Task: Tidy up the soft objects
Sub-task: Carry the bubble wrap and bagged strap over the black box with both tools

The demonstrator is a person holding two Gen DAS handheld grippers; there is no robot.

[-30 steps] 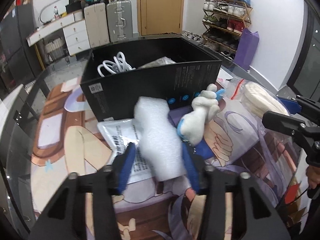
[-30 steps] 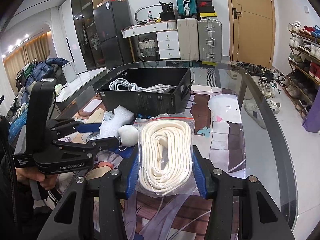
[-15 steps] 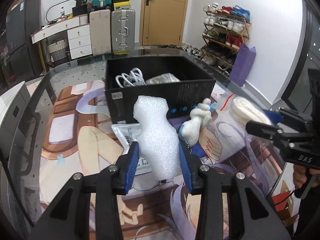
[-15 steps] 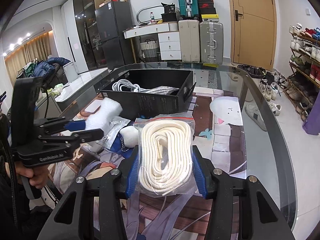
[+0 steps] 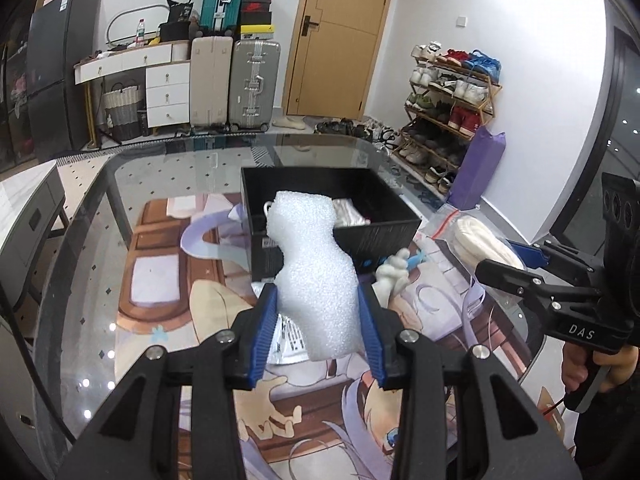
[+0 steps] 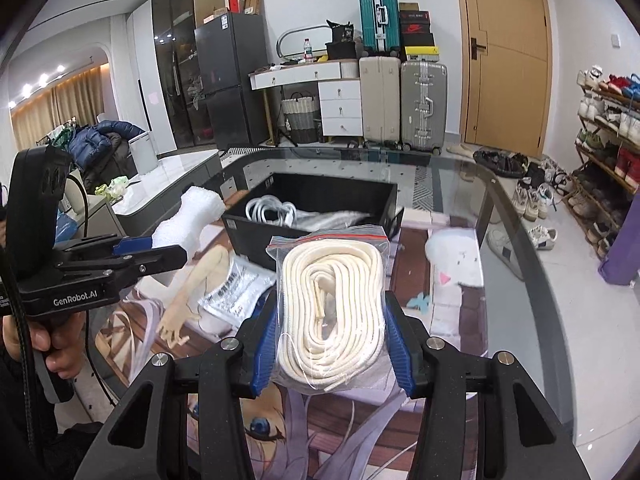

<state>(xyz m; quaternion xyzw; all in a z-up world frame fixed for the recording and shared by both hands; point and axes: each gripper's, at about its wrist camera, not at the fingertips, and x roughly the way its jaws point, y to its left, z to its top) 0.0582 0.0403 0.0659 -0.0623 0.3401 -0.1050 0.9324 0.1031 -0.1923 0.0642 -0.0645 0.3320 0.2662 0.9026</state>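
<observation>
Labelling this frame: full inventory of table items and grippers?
foam: 1, white, held in left gripper
rope bag: 1, cream rope in clear zip bag, held in right gripper
box: 1, black, open, on the mat
cable: 1, white, in box
packet: 1, silvery, on mat before box
plush: 1, white and blue, by box
mat: 1, anime print, on table
left gripper: shut on foam
right gripper: shut on rope bag
</observation>
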